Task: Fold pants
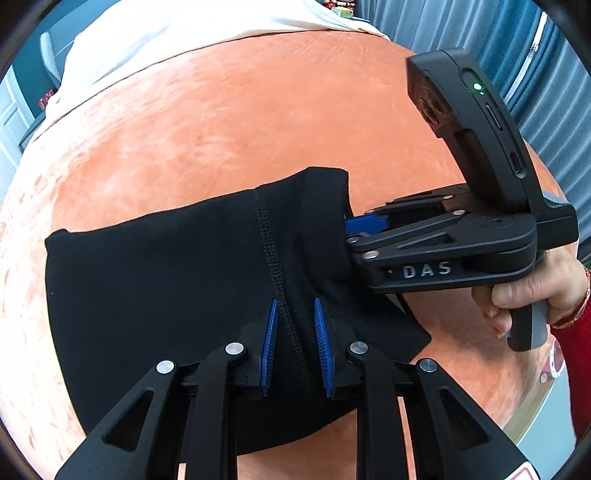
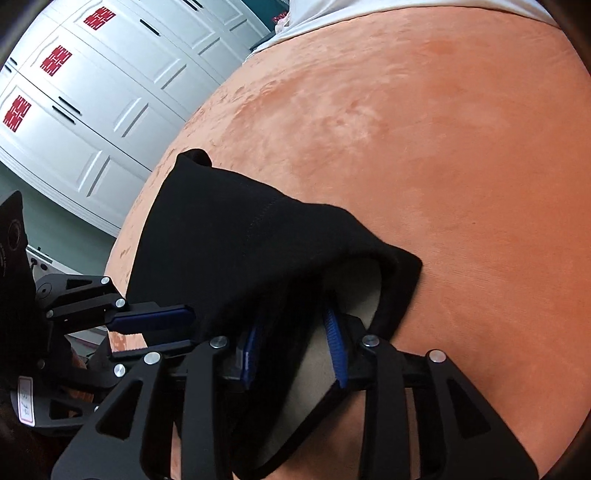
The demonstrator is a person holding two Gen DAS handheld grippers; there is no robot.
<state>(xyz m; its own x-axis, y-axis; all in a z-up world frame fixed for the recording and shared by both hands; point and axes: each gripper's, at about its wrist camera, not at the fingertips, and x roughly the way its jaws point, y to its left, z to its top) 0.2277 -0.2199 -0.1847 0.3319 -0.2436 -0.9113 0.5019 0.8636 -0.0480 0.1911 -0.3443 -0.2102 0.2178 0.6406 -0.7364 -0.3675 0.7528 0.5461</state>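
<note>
Now, pants: black, folded into a thick wad lying on the orange velvety surface; seen from the left wrist they lie near the close edge of that surface.
Long axis: from the left wrist, the wad runs left to right, its folded end to the left and its looser corner to the right, toward the right gripper.
Seam: a stitched seam runs across the short way, from the far edge down between the left gripper's pads.
Left gripper: jaws parted with black cloth and the seam lying between the two blue pads; the pads do not visibly press the cloth, so the jaws read as open around it.
Right gripper, own view: jaws apart, a lifted flap of the pants draped between and over the blue pads; a pale inner lining shows under the flap.
Right gripper, from the left wrist: it enters the right end of the wad side-on, tips hidden in cloth; whether it pinches cannot be told there.
Hand: wraps the right gripper's handle.
Surroundings: white sheet beyond the orange surface; white panelled cupboard doors with red marks.
</note>
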